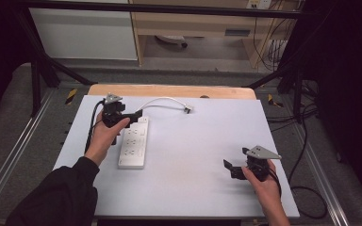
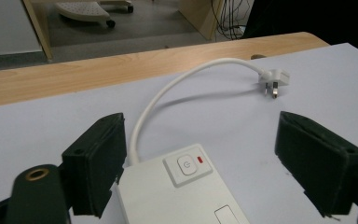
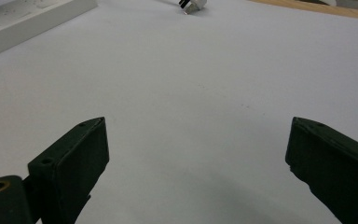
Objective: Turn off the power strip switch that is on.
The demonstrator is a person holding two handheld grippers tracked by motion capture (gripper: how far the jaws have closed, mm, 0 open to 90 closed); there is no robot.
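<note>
A white power strip (image 1: 133, 141) lies lengthwise on the left half of the white table (image 1: 202, 141). Its short white cord (image 1: 162, 100) curves back and to the right, ending in a plug (image 1: 187, 109) that rests on the table. My left gripper (image 1: 136, 115) is at the strip's far end and stands open. In the left gripper view the strip's switch end (image 2: 182, 191), with its power button (image 2: 186, 165), lies low between the jaws; the right pad is well clear of it. My right gripper (image 1: 233, 162) sits open near the front right, nothing between its jaws (image 3: 198, 123).
A bare wooden strip (image 1: 169, 90) runs along the table's far edge. Black frame posts stand at both far corners, and cables (image 1: 306, 141) lie on the floor to the right. A rolling chair base (image 2: 81, 10) and cabinets stand beyond the table.
</note>
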